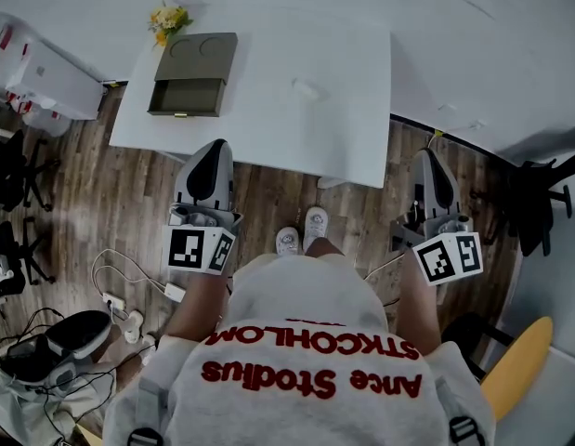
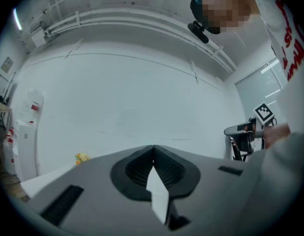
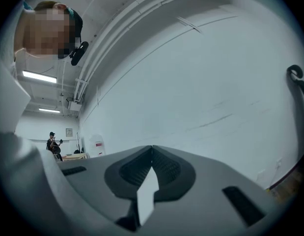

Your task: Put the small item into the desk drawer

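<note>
Left gripper (image 1: 213, 149) and right gripper (image 1: 429, 159) hang clenched and empty mid-frame, below the table (image 1: 268, 137) bearing the open drawer (image 1: 187, 98) upper left, small item (image 1: 307, 88) to its right.

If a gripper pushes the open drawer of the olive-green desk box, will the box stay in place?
Perhaps not. The olive-green desk box stands free on the smooth white table, so it may slide rather than stay put. It is low and wide, so tipping seems unlikely.
</note>
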{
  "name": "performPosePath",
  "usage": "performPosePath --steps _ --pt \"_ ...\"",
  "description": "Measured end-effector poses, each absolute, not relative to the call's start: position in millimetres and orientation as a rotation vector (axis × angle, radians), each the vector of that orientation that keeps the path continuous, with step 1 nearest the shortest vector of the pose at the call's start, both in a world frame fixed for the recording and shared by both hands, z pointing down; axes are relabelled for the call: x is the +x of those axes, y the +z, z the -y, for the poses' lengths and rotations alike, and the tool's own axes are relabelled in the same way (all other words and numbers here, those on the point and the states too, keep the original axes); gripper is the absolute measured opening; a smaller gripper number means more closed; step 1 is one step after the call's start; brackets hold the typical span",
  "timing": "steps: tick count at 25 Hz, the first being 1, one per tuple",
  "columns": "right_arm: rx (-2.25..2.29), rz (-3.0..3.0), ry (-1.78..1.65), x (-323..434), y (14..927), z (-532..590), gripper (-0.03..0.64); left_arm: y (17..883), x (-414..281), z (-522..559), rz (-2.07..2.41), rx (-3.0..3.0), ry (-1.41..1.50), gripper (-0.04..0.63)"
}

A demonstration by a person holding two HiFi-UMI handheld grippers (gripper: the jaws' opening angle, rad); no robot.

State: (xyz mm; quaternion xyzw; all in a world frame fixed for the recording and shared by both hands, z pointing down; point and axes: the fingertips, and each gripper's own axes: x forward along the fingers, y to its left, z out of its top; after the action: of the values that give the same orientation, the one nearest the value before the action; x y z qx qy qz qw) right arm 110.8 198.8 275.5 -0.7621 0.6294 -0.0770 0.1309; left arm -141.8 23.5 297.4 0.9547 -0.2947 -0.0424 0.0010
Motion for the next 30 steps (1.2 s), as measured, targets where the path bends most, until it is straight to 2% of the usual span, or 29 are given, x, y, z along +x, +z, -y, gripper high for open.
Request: performPosePath --steps 9,30 --pt "-2.151 -1.883 -0.239 139 277 -145 0.006 299 -122 12 0.996 2.975 -0.107 0.008" --pt "-1.980 -1.985 -0.232 261 262 -27 0.006 287 -4 90 1.130 2.971 -0.159 0.008"
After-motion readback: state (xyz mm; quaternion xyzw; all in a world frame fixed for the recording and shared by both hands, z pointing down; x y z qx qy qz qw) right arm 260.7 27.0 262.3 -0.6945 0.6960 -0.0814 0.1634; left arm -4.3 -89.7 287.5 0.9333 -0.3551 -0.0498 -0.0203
